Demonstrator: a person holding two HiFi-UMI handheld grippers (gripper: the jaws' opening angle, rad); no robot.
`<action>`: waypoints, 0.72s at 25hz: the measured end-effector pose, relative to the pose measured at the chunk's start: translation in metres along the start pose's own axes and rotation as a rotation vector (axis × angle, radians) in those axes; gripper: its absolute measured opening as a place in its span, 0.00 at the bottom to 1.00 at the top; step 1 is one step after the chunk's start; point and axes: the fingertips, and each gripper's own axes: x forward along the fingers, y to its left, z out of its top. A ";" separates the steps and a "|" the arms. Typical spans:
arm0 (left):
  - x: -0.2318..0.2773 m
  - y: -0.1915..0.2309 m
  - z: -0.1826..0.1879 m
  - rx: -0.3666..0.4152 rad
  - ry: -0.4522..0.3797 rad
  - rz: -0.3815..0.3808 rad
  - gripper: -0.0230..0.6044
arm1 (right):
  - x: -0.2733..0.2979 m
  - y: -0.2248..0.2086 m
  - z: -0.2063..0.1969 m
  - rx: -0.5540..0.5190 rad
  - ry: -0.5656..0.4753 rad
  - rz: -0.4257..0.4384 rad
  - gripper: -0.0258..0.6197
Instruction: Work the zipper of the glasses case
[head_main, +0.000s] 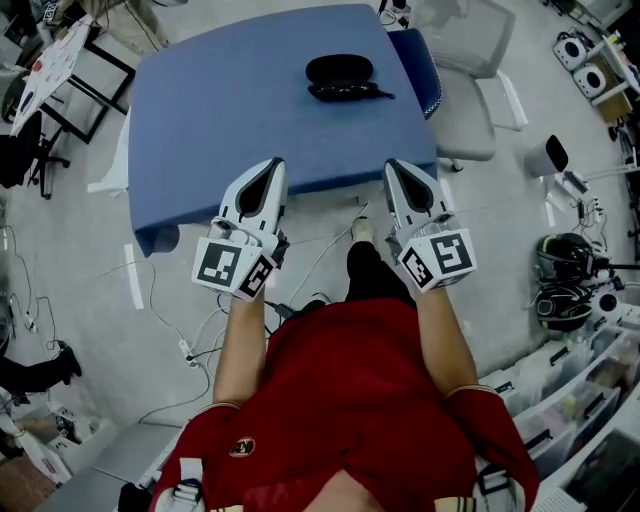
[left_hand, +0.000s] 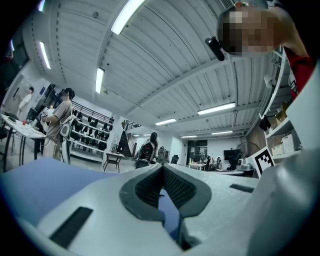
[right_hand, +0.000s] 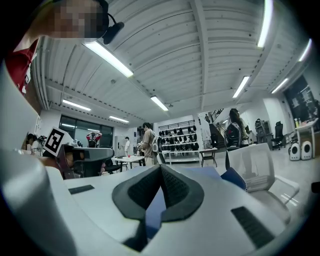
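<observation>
— What takes up the most room?
— The blue rectangular bench (head_main: 220, 110), seen from above
— And the tools?
— The left hand-held gripper (head_main: 270, 165) is at the bench's 7 o'clock edge and the right hand-held gripper (head_main: 396, 166) at 5 o'clock; both are clenched on nothing
— The case?
— The black oval glasses case (head_main: 340, 76) lies at 1 o'clock on the bench, well apart from both

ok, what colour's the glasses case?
Black. The glasses case lies on the blue table; the head view shows it best.
</observation>
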 end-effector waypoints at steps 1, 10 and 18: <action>0.010 0.004 0.000 0.004 0.004 0.004 0.05 | 0.008 -0.009 0.001 -0.008 -0.001 0.003 0.04; 0.110 0.041 -0.013 0.049 0.068 0.038 0.05 | 0.081 -0.085 -0.007 -0.058 0.029 0.063 0.04; 0.192 0.065 -0.027 0.081 0.126 0.094 0.05 | 0.133 -0.150 -0.020 -0.025 0.072 0.143 0.04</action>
